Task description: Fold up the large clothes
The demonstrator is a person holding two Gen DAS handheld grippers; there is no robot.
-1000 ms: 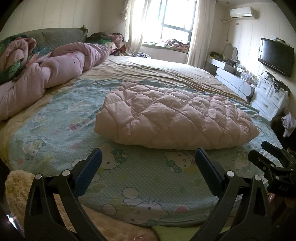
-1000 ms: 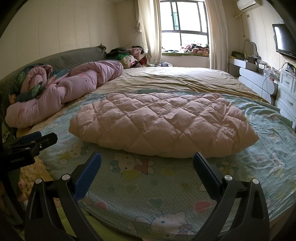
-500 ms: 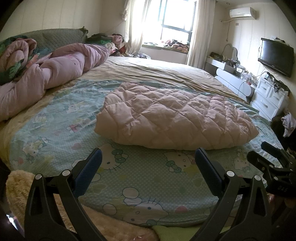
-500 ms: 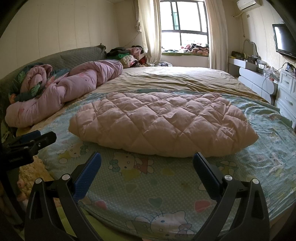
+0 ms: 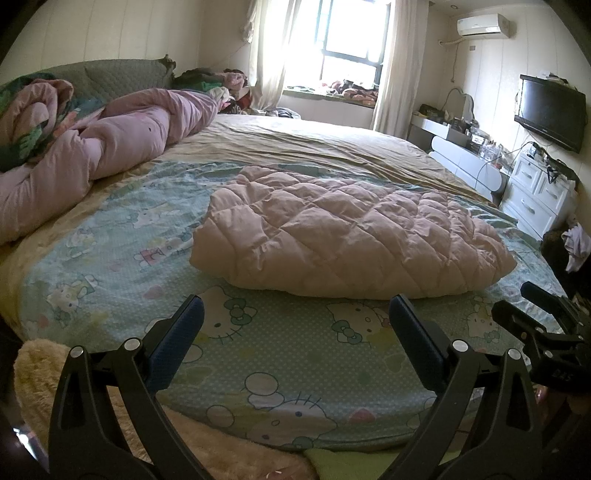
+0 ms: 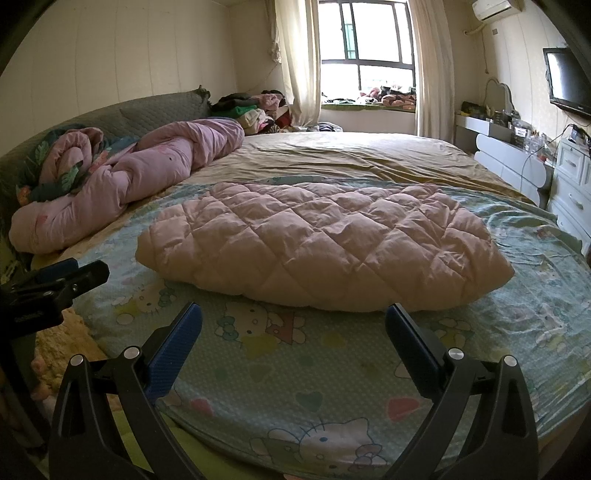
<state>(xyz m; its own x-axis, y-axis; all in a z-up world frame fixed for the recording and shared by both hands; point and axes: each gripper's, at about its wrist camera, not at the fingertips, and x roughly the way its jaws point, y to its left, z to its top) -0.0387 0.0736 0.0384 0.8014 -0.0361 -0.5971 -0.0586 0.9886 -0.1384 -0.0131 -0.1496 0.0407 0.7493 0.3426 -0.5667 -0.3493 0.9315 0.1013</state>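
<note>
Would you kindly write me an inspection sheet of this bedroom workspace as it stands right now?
Surface: bed with cartoon-print sheet over its near part.
Job's things: pink quilted garment lies in a compact bundle on the sheet.
Clutter: rolled purple duvet at left; clothes pile by the headboard.
Grippers: left gripper and right gripper both open, empty, short of the garment.
Cables: wires by the white drawers.
Surroundings: window, wall television, air conditioner.
</note>
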